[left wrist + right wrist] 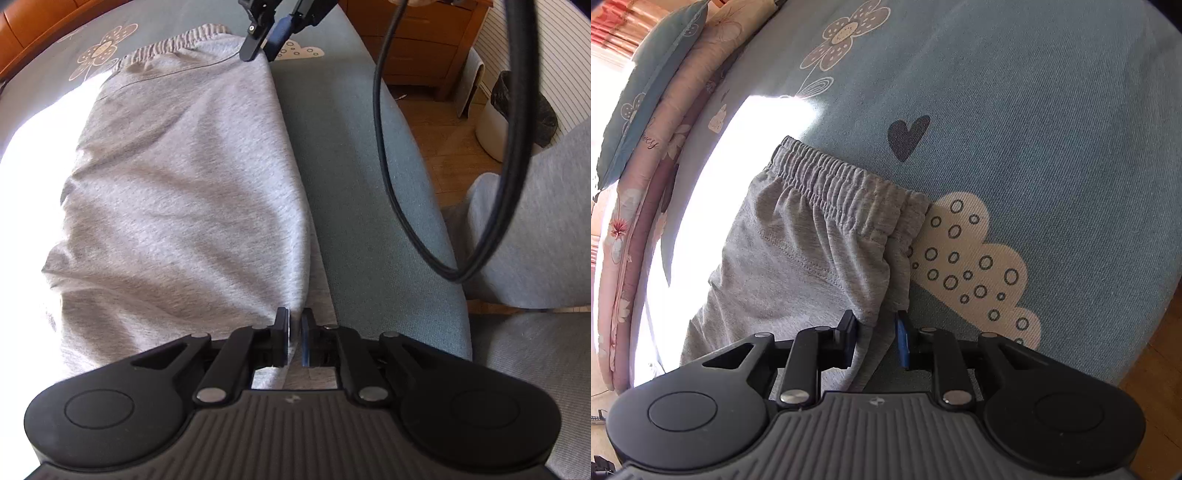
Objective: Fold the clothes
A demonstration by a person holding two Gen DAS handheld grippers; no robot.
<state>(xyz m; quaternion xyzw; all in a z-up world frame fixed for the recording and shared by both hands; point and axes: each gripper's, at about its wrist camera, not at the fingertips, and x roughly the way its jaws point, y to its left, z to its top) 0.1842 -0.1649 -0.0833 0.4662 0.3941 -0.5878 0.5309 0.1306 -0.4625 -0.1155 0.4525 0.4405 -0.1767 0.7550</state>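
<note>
The left gripper (295, 328) pinches the gray pants' (192, 192) edge, fingers nearly closed. The right gripper (875, 332), fingers partly apart, straddles that edge near the waistband (834, 184). Only the left view shows a bin (495, 125) lined with a black bag (546, 110); the right shows pillows (646, 110) beyond the bedsheet (1034, 110).

A home bedroom: a bed (1034, 92) with a flower-printed sheet, pillows (646, 110) stacked at its edge, and a wooden dresser (424, 40) on a wood floor (436, 122).

Grey sweatpants (177, 177) flat on bed
</note>
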